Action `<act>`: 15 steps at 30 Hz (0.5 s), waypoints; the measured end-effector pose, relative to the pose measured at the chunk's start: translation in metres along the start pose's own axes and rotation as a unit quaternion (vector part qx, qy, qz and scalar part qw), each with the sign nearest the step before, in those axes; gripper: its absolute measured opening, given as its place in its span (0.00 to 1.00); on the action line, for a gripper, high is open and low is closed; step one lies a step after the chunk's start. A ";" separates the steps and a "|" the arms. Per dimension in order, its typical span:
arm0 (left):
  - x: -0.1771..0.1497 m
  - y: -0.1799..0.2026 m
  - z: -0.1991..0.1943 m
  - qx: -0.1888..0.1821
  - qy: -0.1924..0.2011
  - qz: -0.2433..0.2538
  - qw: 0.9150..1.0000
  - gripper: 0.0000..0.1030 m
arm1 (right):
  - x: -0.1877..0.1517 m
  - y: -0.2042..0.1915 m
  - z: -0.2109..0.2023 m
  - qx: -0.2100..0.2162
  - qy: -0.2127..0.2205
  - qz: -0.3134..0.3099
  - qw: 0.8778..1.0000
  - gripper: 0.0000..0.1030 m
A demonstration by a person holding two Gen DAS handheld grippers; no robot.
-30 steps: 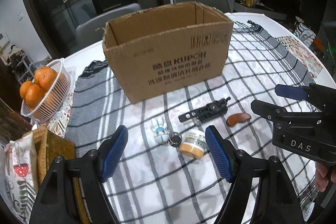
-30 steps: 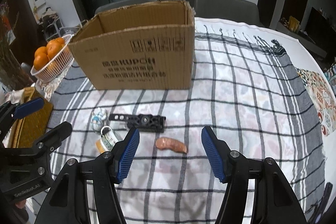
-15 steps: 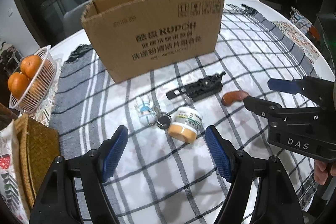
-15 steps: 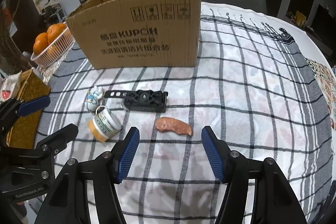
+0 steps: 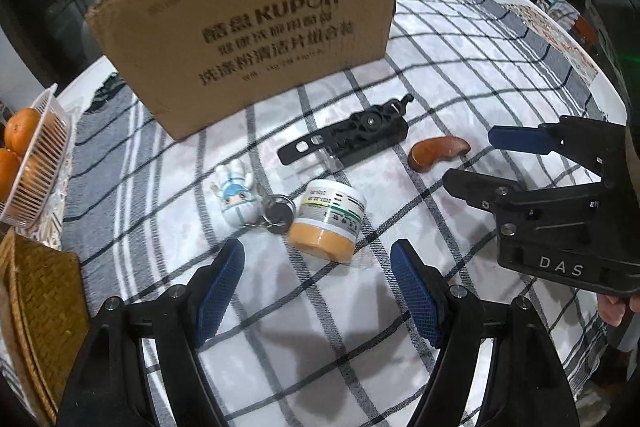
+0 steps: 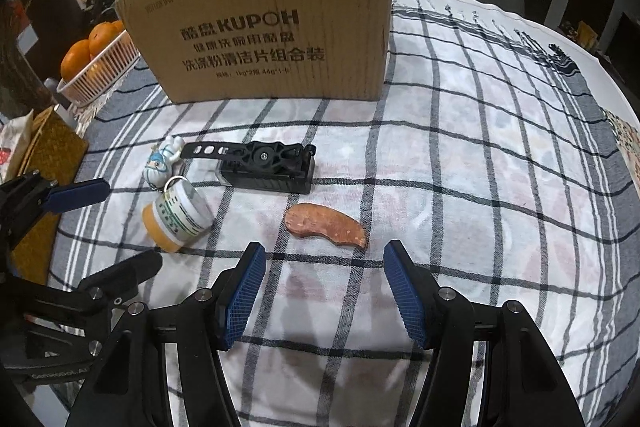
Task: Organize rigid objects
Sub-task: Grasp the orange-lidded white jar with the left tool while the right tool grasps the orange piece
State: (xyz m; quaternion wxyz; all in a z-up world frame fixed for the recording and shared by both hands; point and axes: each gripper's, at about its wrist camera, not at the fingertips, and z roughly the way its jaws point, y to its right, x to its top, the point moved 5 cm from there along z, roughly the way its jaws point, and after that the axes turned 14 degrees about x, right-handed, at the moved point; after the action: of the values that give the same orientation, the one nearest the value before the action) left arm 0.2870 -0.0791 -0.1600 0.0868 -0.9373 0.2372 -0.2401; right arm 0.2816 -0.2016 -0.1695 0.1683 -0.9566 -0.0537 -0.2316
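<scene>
While both tools hover low over the checked cloth point(image 6: 460, 155) | left gripper point(image 5: 318, 285) wide open, empty, small jar point(image 5: 329, 218) just beyond | right gripper point(image 6: 324, 291) wide open, empty, brown curved piece point(image 6: 326, 225) just beyond | cardboard box point(image 6: 272, 27) far side
</scene>
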 end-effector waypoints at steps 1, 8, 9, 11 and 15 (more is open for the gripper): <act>0.000 0.001 0.002 -0.004 -0.002 0.001 1.000 0.73 | 0.000 0.001 0.002 0.002 -0.002 -0.001 1.000 0.61; 0.001 0.006 0.015 -0.018 -0.013 -0.001 1.000 0.72 | 0.001 0.007 0.016 0.006 -0.008 -0.005 1.000 0.61; 0.001 0.007 0.016 -0.019 -0.015 -0.003 1.000 0.72 | 0.001 0.008 0.017 0.006 -0.007 -0.006 1.000 0.61; 0.002 0.006 0.017 -0.023 -0.015 -0.008 1.000 0.71 | 0.003 0.009 0.019 0.009 -0.005 -0.008 1.000 0.61; 0.005 0.005 0.019 -0.027 -0.011 -0.012 1.000 0.67 | 0.006 0.011 0.023 0.015 -0.001 -0.006 1.000 0.61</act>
State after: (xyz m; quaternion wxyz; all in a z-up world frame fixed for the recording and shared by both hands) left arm 0.2979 -0.0849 -0.1756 0.0614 -0.9448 0.2308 -0.2242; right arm 0.2991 -0.2036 -0.1892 0.1814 -0.9539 -0.0636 -0.2305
